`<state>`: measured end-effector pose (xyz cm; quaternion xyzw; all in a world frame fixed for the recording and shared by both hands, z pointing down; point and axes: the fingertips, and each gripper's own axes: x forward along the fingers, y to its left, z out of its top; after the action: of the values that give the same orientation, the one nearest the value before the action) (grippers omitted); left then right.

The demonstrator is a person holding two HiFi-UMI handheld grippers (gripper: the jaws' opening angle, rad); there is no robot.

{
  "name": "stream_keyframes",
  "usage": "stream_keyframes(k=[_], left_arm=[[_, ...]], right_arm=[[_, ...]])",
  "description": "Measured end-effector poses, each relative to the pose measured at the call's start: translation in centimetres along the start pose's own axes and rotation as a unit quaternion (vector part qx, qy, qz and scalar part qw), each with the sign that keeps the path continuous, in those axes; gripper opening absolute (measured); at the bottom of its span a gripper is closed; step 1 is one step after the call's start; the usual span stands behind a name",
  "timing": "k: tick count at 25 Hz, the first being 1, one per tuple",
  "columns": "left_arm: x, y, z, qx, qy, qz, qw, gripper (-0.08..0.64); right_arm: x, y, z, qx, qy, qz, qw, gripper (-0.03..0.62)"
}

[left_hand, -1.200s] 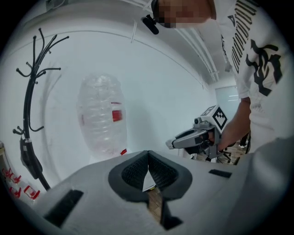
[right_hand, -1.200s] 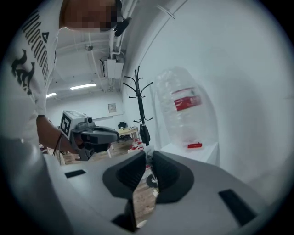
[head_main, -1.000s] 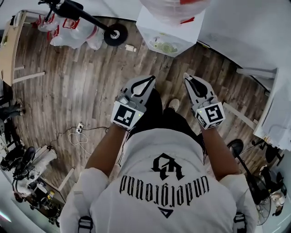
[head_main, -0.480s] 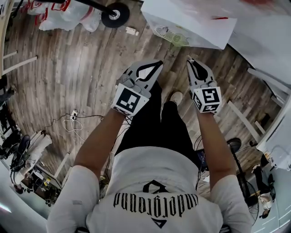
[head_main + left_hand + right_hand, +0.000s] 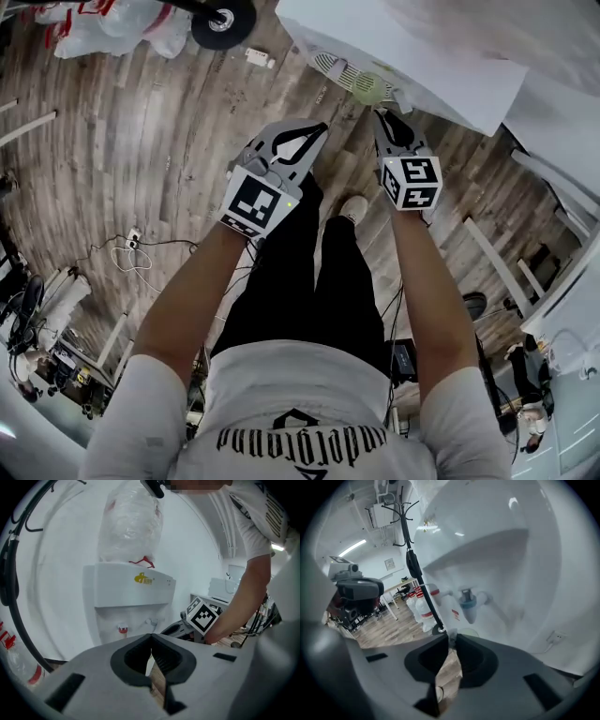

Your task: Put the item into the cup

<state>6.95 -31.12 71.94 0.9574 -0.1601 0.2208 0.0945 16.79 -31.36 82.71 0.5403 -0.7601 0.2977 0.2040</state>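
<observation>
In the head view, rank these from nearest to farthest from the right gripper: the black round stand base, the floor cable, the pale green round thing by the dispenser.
1. Pale green round thing, just beyond the right gripper, at the dispenser.
2. Black round stand base, upper left of the view.
3. Floor cable, far left.

Cup (image 5: 368,89) stands under tap (image 5: 468,603) on water dispenser (image 5: 136,592).

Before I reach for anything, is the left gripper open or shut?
Shut. The left gripper shows its jaw tips touching in its own view, with nothing between them.
</observation>
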Motion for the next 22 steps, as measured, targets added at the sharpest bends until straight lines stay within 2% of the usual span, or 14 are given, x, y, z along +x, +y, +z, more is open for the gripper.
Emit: stream_keyframes(k=[5,10,14,22], left_arm=[[1.9,0.0,-1.0,0.001,0.004,-0.004,1.0000,0.009],[2.4,-0.3,-0.9,-0.014,0.001,-0.011,0.9998,0.009],[2.3,-0.7,-1.2,-0.013,0.005,-0.014,0.9998,0.009],[2.0,-1.1,-0.9,-0.006,0.009,-0.017,0.9998,0.009]], right_arm=[[3.0,-1.1,-1.5,0.007,0.018,-0.011,1.000,0.063],[4.5,-1.5,-2.2,0.004,0.036,-0.016,0.999,0.084],[4.7,-1.7,-2.5,0.014,0.036,-0.022,0.999,0.141],[3.1,-1.1,-2.4,0.006,0.031,-0.025,0.999,0.149]])
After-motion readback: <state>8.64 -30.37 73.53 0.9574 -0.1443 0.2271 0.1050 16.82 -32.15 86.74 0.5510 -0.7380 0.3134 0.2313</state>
